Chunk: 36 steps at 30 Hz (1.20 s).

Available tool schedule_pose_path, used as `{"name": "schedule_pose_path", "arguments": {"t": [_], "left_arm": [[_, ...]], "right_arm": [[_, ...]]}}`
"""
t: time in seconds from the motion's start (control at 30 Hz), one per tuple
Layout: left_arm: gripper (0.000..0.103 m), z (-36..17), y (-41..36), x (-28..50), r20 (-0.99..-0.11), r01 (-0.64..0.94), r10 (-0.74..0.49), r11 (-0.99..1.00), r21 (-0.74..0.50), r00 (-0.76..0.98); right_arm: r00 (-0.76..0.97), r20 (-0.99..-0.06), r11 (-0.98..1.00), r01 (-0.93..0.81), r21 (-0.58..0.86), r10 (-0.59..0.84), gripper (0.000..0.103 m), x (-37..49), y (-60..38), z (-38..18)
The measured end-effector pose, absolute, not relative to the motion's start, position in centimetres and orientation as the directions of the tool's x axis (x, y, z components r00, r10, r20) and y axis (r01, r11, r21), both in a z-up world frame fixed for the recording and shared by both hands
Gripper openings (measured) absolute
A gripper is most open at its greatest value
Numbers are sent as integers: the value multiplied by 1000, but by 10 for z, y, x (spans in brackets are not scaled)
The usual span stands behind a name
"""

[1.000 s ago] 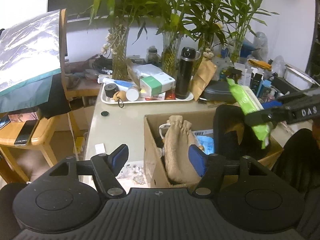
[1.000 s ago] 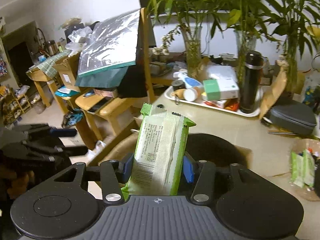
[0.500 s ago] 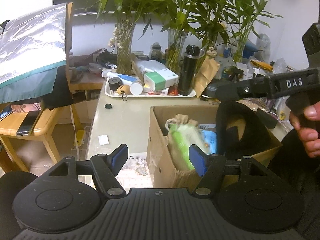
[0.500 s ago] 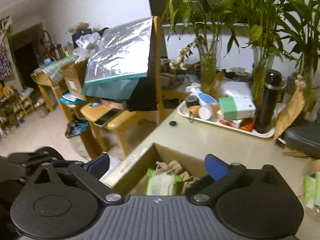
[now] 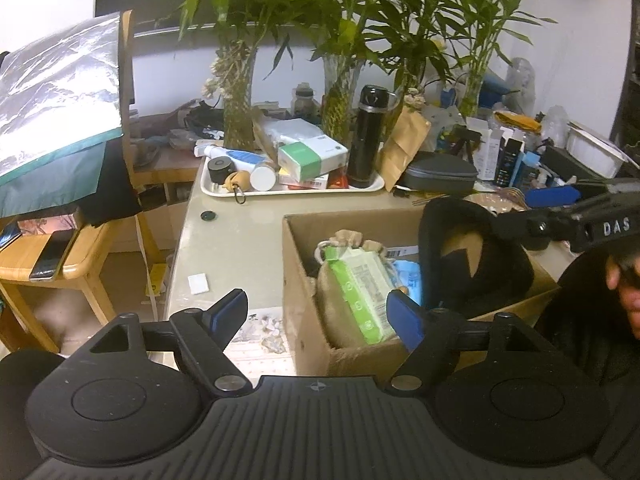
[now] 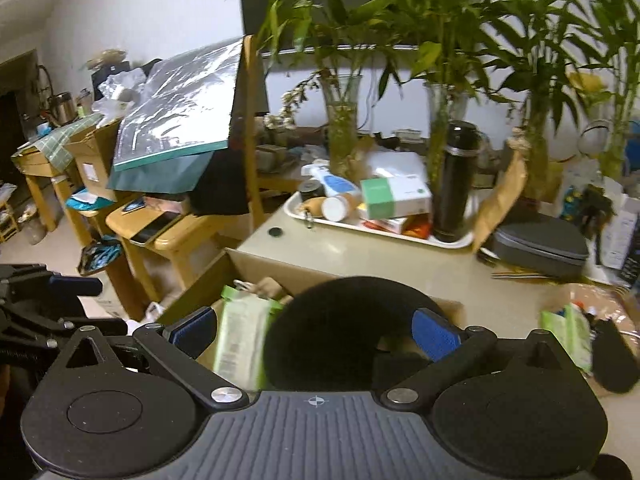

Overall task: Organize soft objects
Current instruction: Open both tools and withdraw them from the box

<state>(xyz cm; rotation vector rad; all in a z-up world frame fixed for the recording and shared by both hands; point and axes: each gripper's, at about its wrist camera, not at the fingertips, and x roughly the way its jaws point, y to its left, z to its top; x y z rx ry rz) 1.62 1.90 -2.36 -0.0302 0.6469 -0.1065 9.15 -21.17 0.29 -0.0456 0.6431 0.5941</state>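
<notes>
A cardboard box (image 5: 306, 312) stands on the table near its front edge. In it a green and white wipes pack (image 5: 360, 288) leans on a burlap drawstring bag (image 5: 332, 300), beside a black neck pillow (image 5: 476, 256). My left gripper (image 5: 316, 314) is open and empty, hovering before the box. My right gripper (image 6: 316, 330) is open and empty above the pillow (image 6: 340, 328); the pack (image 6: 238, 340) lies to its left. The right gripper also shows in the left wrist view (image 5: 560, 208), over the box's right side. Another green pack (image 6: 564, 332) lies on the table at the right.
A white tray (image 5: 292, 192) holds a black flask (image 5: 366, 136), a green and white carton and bottles behind the box. Glass vases with bamboo stand behind it. A grey zip case (image 5: 440, 172) lies at right. Wooden chairs (image 5: 60, 268) stand left of the table.
My right gripper opened and let the green wipes pack fall into the box, onto the burlap bag. It then drew back to the right. The left gripper stayed open.
</notes>
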Motion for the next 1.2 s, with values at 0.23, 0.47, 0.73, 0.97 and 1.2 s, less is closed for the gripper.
{"name": "schedule_pose_path", "arguments": {"t": [0.23, 0.47, 0.73, 0.97, 1.2], "left_arm": [[78, -21, 3, 23, -609, 103, -96, 994, -24, 788], [93, -19, -5, 26, -592, 95, -85, 995, -14, 801], [103, -19, -12, 27, -572, 91, -51, 995, 41, 819], [103, -22, -12, 27, -616, 64, 20, 991, 114, 788], [103, -30, -10, 21, -666, 92, -17, 993, 77, 745]], "right_arm": [[697, -564, 869, -488, 80, 443, 103, 76, -230, -1], [733, -566, 895, -446, 20, 378, 103, 67, -238, -8], [759, -550, 899, -437, -33, 349, 103, 56, -238, -15], [752, -582, 916, -399, -29, 309, 103, 46, -234, -19], [650, -723, 939, -343, -8, 231, 103, 54, -228, -39]]}}
